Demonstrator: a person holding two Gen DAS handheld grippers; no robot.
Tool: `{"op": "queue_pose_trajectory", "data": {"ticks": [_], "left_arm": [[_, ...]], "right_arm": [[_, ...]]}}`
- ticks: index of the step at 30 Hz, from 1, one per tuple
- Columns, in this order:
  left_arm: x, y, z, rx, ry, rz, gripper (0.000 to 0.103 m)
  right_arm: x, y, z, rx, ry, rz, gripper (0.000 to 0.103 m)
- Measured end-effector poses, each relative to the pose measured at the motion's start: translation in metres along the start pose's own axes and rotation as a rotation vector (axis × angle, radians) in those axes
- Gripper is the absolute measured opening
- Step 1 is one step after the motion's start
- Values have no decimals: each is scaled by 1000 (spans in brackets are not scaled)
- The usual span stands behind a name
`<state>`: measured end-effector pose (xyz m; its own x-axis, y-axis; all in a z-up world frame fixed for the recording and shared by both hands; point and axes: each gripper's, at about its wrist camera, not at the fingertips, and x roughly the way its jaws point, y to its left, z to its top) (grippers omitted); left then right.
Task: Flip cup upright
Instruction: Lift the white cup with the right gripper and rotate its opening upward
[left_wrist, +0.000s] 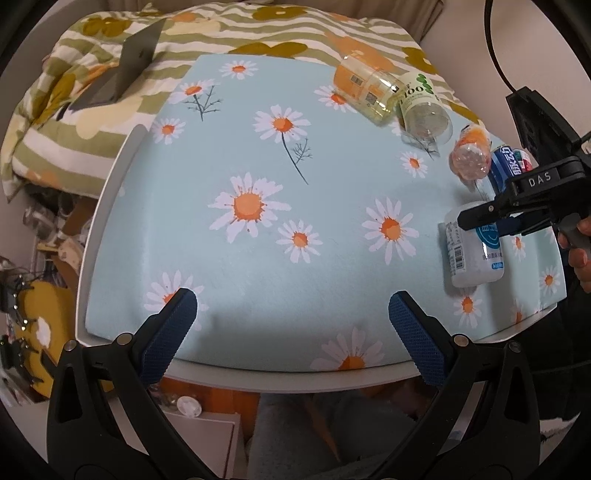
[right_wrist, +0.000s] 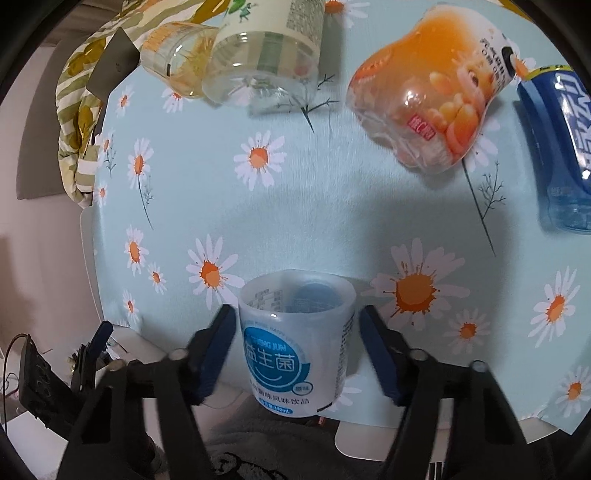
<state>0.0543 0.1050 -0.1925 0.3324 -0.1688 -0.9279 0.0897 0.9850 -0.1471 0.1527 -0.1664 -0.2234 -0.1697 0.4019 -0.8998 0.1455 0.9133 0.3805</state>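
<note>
A white plastic cup with a blue label (right_wrist: 295, 347) lies on its side on the daisy-print tablecloth (right_wrist: 295, 206), its open mouth facing away from the right wrist camera. My right gripper (right_wrist: 295, 332) is open, its fingers to either side of the cup with small gaps. In the left wrist view the cup (left_wrist: 471, 254) lies at the table's right edge with the right gripper (left_wrist: 480, 221) over it. My left gripper (left_wrist: 291, 314) is open and empty above the table's near edge.
Other cut-bottle cups lie on their sides at the back: a yellow one (right_wrist: 177, 62), a clear green-label one (right_wrist: 266, 55), an orange one (right_wrist: 436, 99) and a blue one (right_wrist: 561, 147). A striped floral blanket (left_wrist: 92, 92) and a dark laptop (left_wrist: 122, 70) lie beyond the table.
</note>
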Motion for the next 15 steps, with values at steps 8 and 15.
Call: {"op": "queue_pose_trajectory", "data": {"ticks": [8,15], "left_arm": [[-11,-1,7,15,-17,0,103],[-26,-3,13,20,-59,5,103]], "right_arm": [[-16,1,-7,-21,-53,21,52],[-71,16,-44,-84,-402,62,52]]}}
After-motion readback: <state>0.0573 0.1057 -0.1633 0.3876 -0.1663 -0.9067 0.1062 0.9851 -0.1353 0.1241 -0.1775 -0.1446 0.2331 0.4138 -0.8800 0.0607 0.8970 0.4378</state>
